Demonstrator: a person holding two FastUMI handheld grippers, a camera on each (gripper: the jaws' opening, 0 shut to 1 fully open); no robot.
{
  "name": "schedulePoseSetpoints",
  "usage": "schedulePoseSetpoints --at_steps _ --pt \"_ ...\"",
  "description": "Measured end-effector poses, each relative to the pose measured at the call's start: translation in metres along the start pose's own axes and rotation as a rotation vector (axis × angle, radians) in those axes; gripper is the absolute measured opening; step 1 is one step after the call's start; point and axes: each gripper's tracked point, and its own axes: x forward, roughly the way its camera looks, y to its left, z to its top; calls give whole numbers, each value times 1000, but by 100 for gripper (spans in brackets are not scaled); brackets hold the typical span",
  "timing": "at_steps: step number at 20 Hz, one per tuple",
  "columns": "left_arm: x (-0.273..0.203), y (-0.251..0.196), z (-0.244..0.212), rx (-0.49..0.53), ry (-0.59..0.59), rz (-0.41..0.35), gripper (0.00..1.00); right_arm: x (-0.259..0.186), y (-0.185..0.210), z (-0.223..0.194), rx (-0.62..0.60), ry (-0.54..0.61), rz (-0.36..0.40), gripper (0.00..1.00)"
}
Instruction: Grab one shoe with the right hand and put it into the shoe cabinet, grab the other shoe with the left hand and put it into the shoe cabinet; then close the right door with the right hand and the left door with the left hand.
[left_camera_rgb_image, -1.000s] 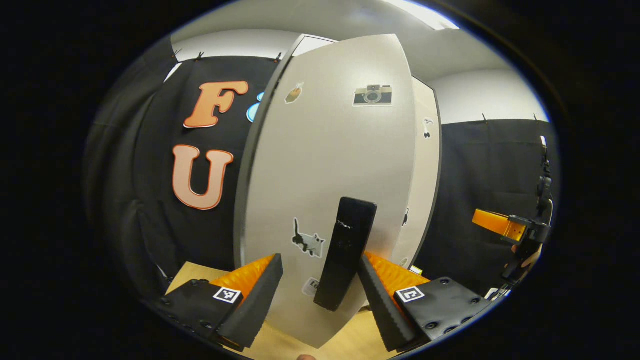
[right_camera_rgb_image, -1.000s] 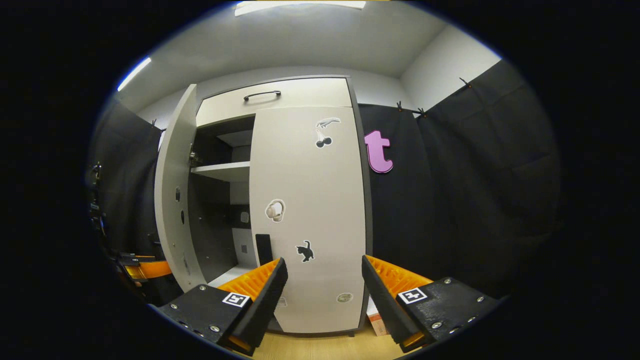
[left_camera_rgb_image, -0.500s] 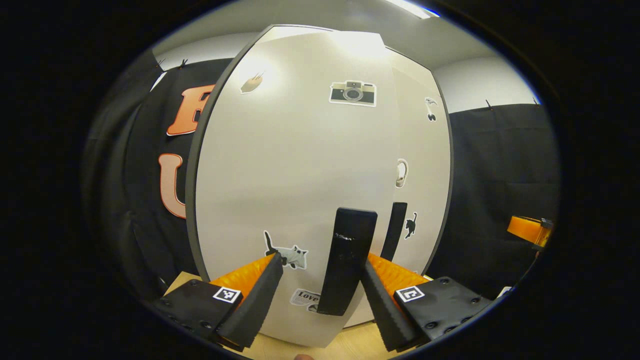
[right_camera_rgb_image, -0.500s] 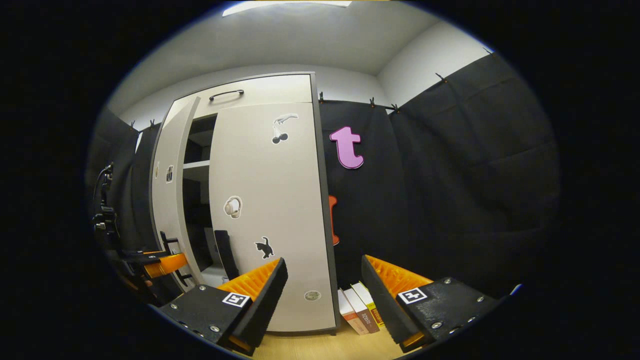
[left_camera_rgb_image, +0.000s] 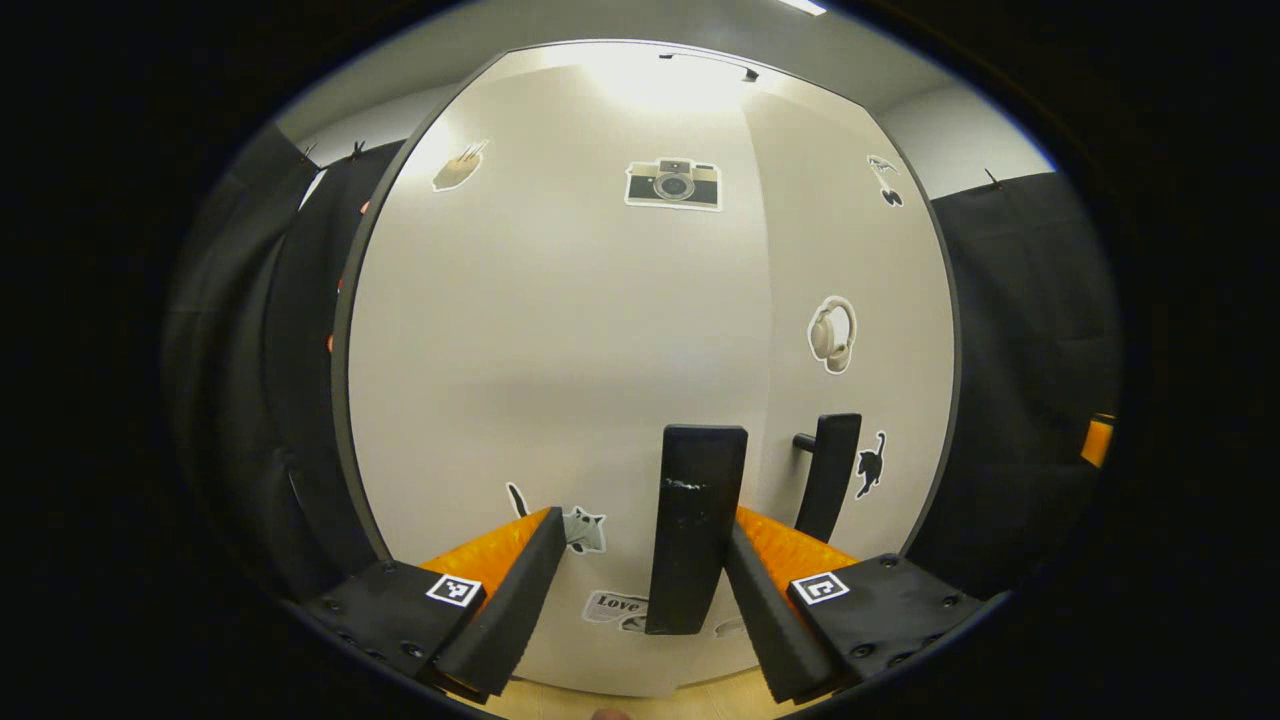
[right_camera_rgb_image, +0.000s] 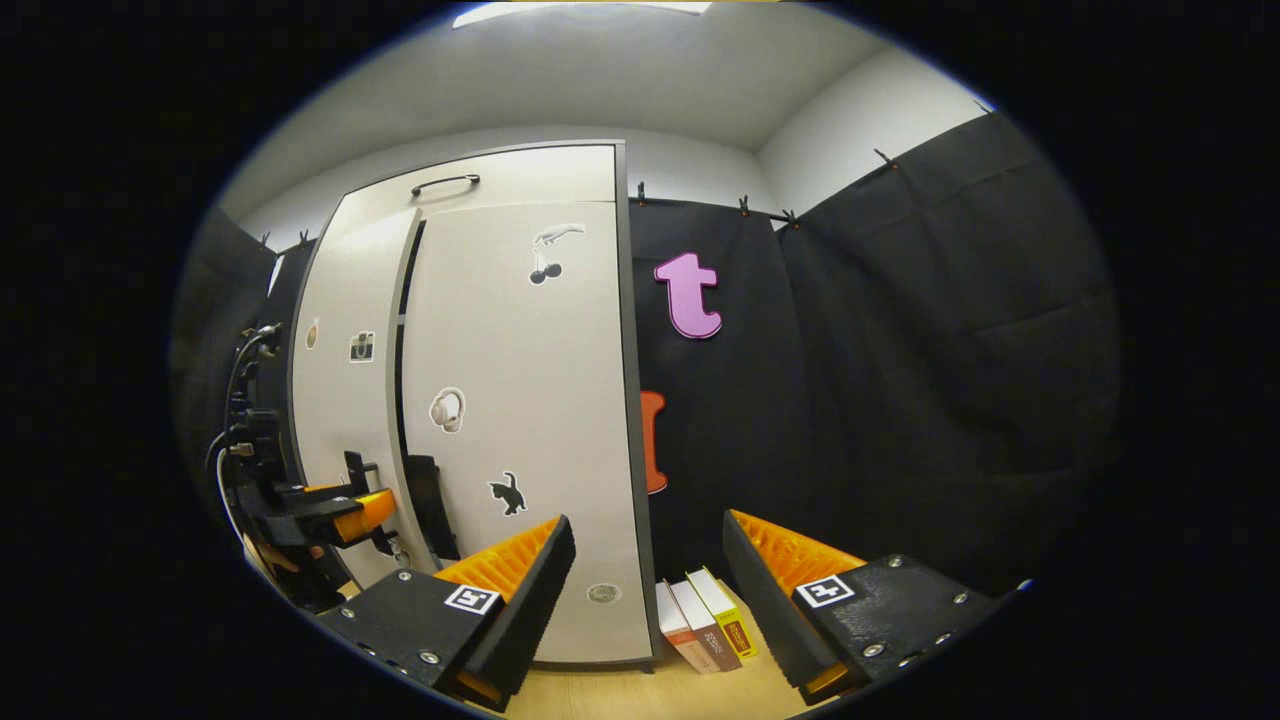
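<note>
Shoe cabinet stands against the black booth wall, its right door shut flat and its left door almost shut, a thin dark gap showing between the 2 in the right gripper view. Left tongs are spread wide, the left door's black handle standing between the fingers and just beside the right-hand one; whether it touches, I cannot tell. Right door's handle sits just beyond. Right tongs hang wide and hold nothing, well back from the cabinet. 3 books lean by the cabinet's foot on the wooden floor. Shoes are hidden.
</note>
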Motion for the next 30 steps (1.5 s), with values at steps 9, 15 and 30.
schedulePoseSetpoints --at_steps 9,15,30 --pt "-18 -1 29 -39 39 -5 97 8 10 18 -9 -1 37 92" --pt "-128 59 106 0 -73 19 97 -3 29 54 -24 -34 82 92" --pt "-307 248 176 37 -240 332 94 -41 85 95 -47 -91 158 92"
